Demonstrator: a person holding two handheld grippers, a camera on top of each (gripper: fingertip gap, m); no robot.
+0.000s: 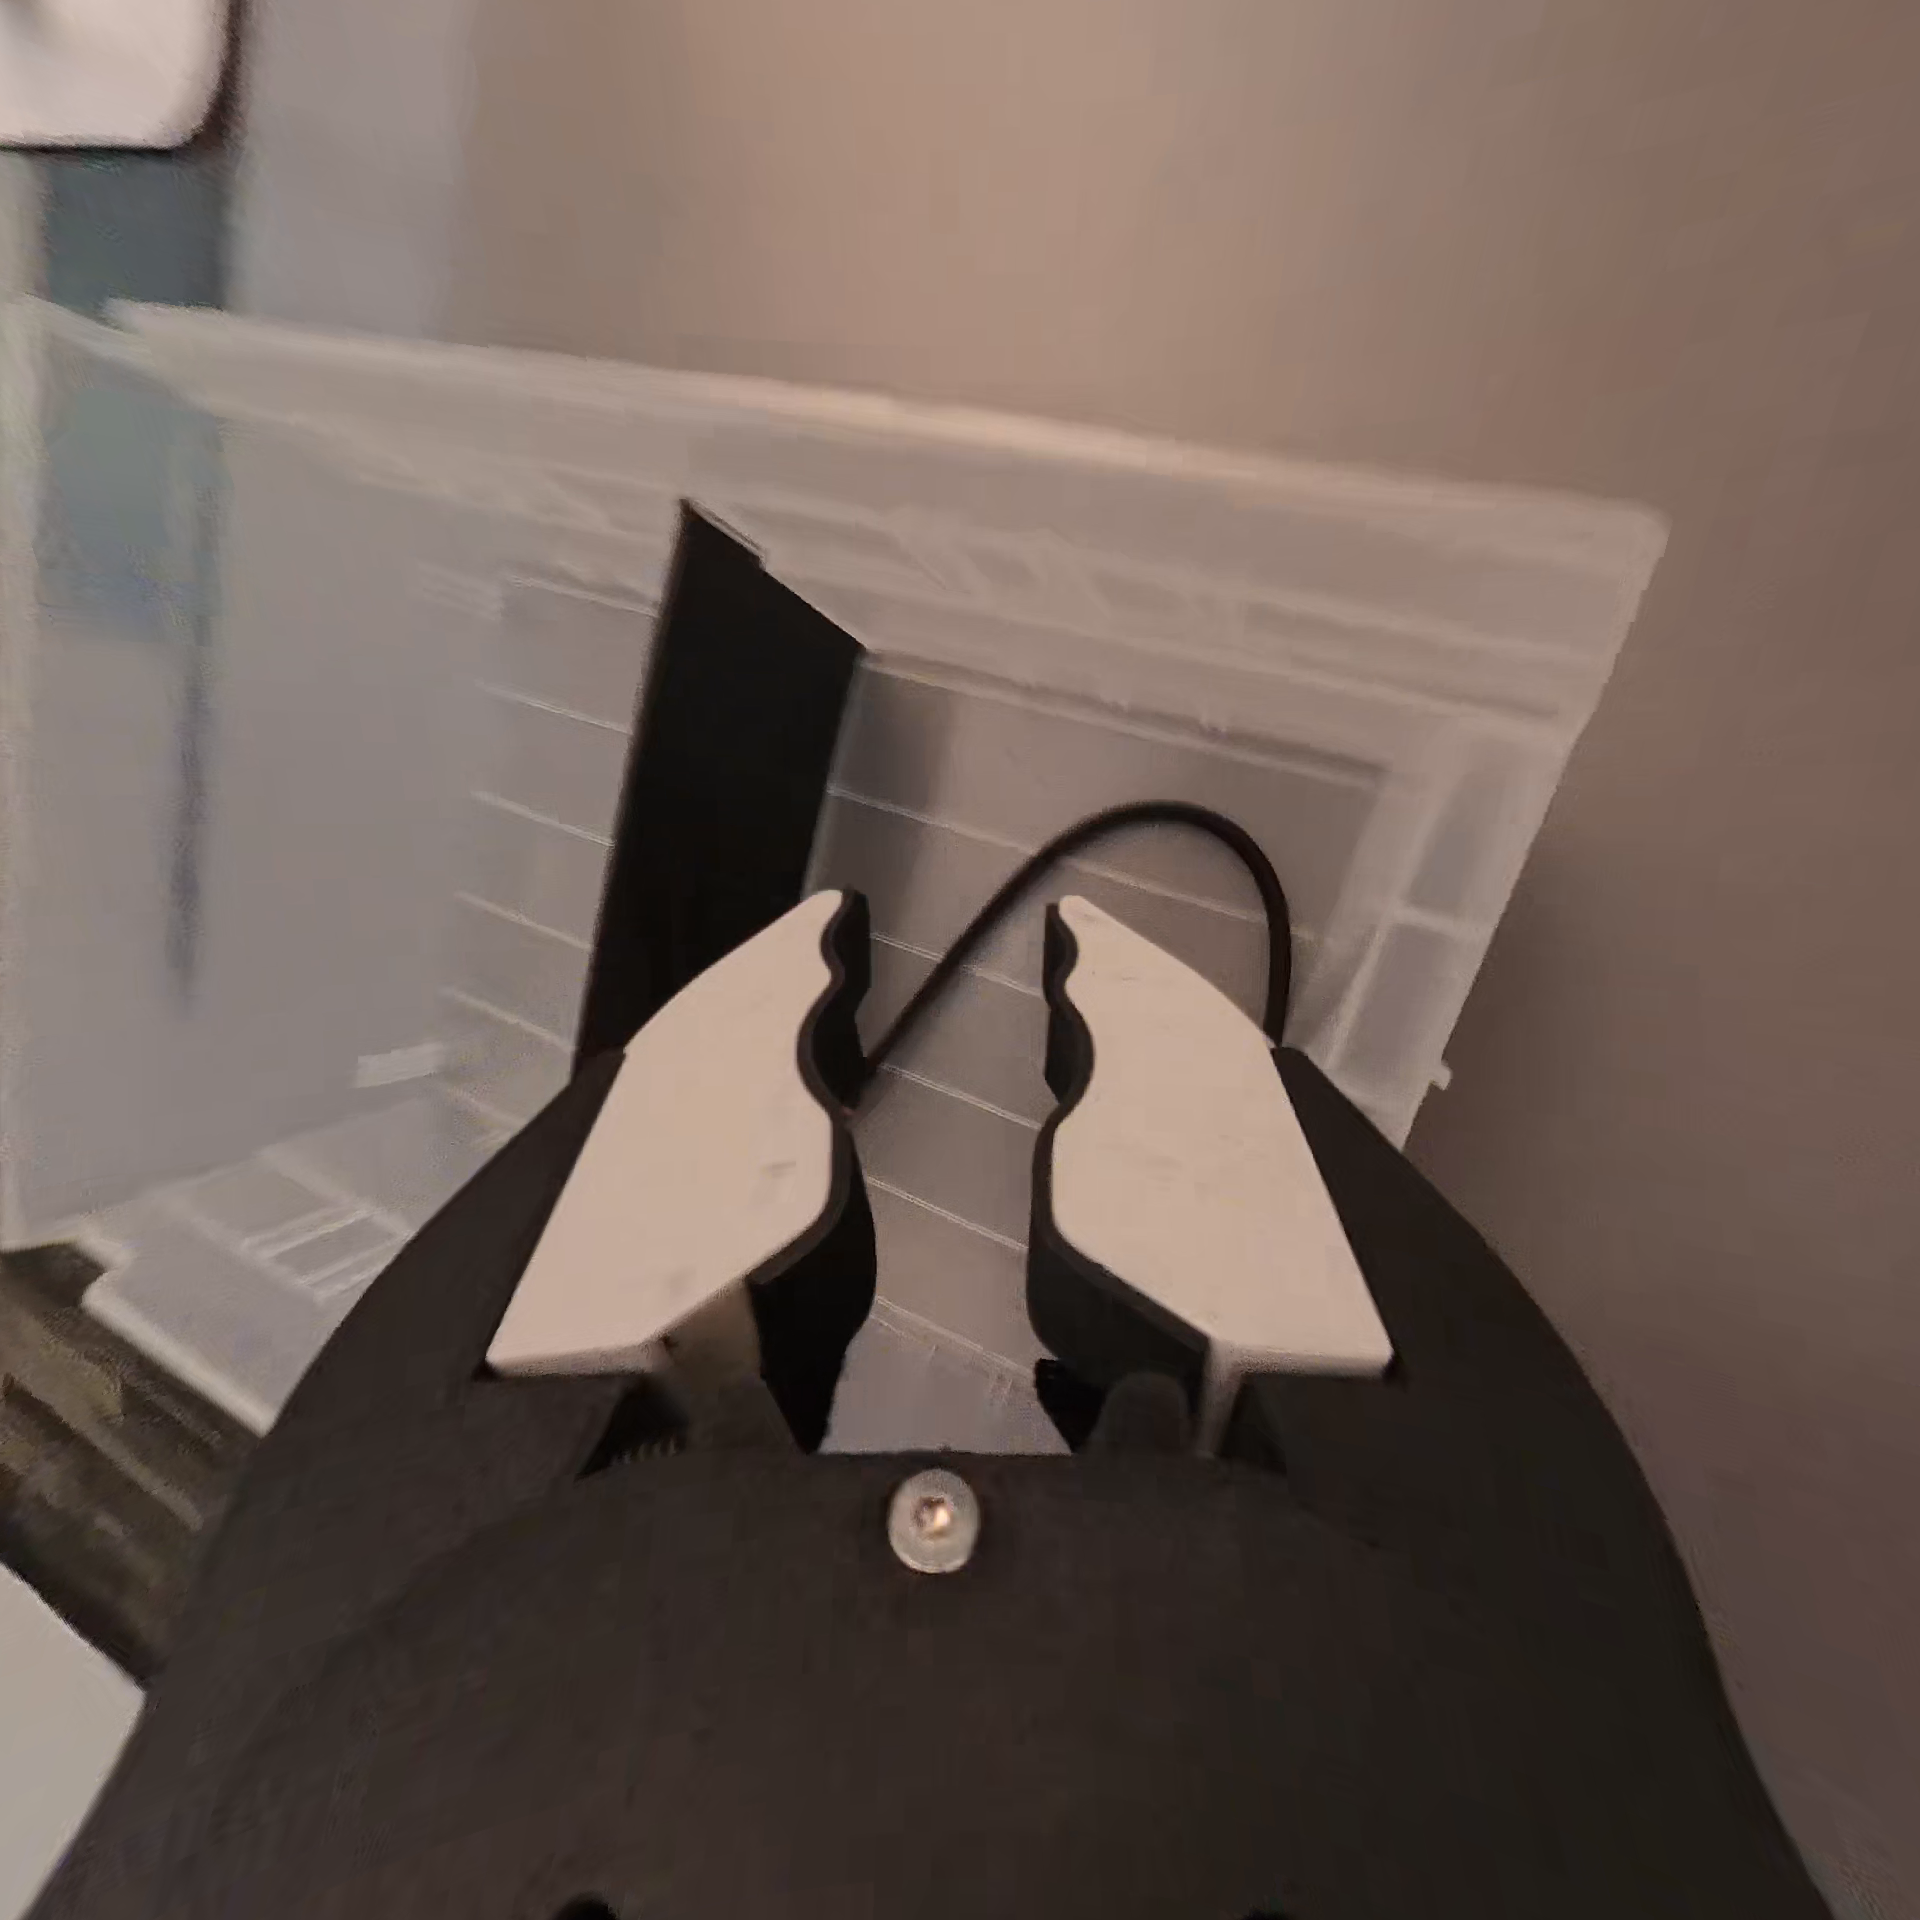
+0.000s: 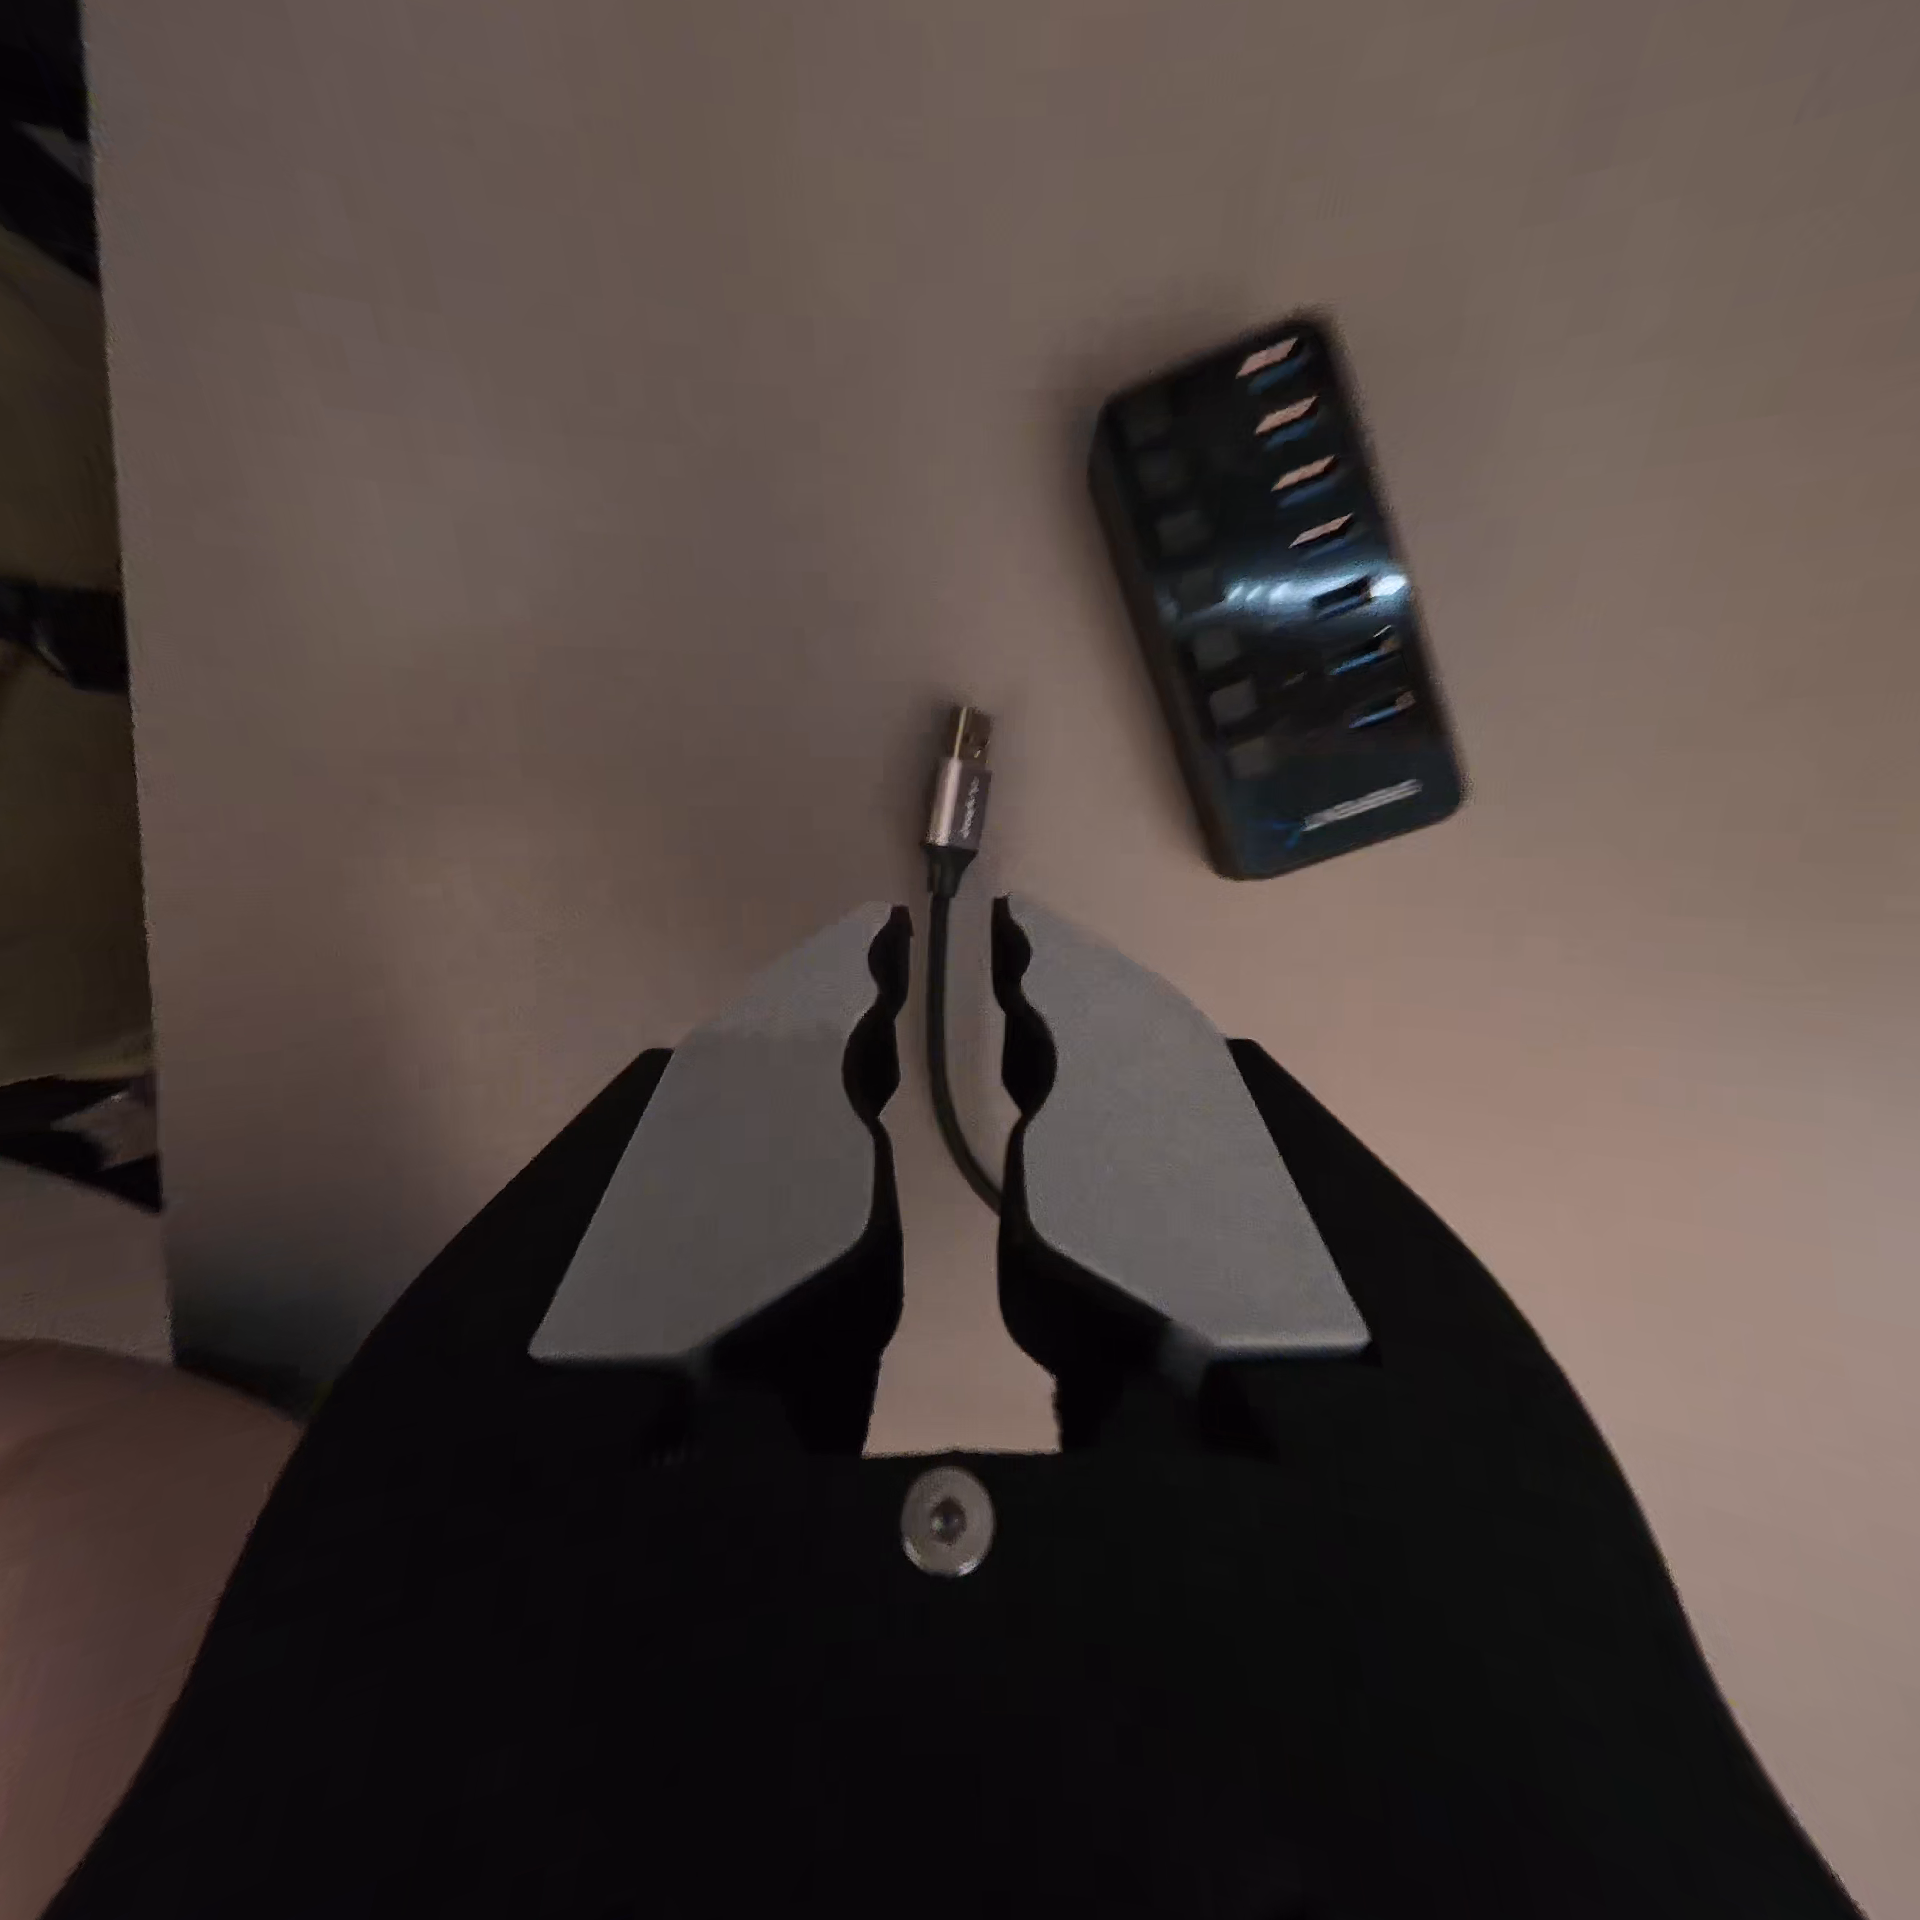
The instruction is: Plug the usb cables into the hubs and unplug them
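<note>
Black hub (image 2: pixel 1276 597), grey-sleeved plug (image 2: pixel 958 788), black cable (image 1: pixel 1174 873), translucent white bin (image 1: pixel 1143 644).

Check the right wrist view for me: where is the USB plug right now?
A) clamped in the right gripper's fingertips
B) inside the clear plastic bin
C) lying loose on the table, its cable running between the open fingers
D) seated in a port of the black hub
C: the USB plug lies on the table apart from the black hub, just ahead of the right gripper, whose jaws stand open around the cable.

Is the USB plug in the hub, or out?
Out. The USB plug lies on the table, apart from the hub.
</note>
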